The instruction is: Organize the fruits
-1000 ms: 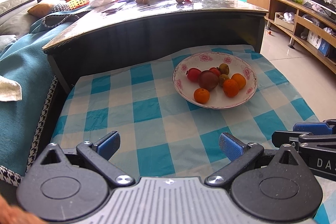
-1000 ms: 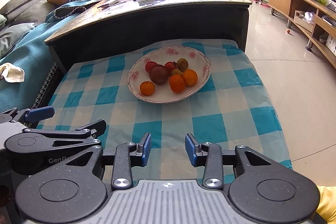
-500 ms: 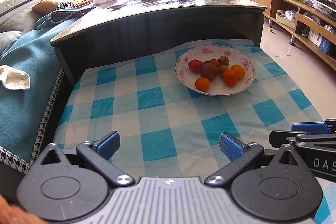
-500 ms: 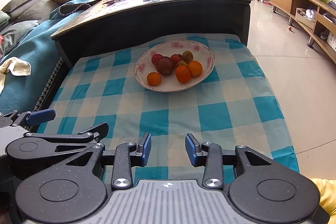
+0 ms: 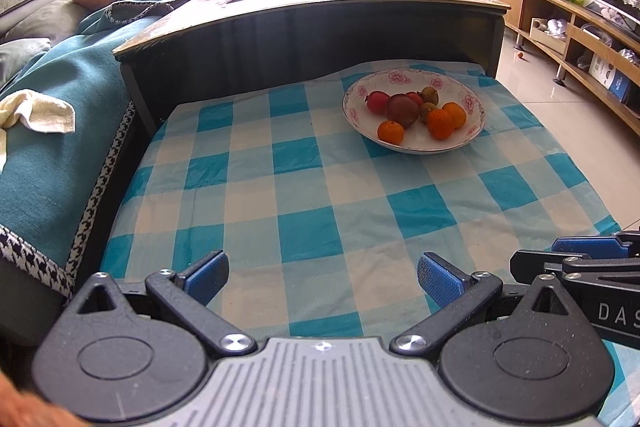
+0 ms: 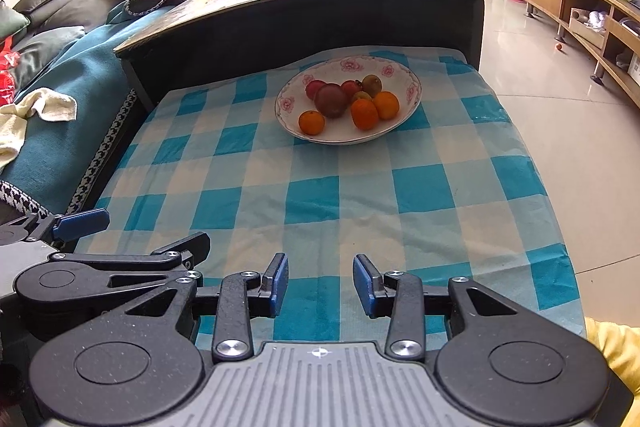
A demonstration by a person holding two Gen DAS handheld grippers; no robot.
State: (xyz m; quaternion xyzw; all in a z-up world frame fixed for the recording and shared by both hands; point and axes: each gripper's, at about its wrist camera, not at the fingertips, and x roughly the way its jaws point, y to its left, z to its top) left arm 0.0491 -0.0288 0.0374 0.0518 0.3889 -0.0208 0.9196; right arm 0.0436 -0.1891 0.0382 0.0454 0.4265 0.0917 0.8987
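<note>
Apparently 7 fruits in floral plate (image 5: 472, 141), checked cloth (image 5: 304, 195)

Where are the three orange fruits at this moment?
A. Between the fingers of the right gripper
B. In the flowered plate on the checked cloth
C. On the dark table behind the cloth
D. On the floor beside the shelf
B: the three orange fruits lie in the flowered plate on the checked cloth, among darker fruits.

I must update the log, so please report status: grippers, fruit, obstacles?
Left gripper open, empty. Right gripper open, empty. Fruit all in flowered bowl. Checkered cloth between: nothing in the way.
</note>
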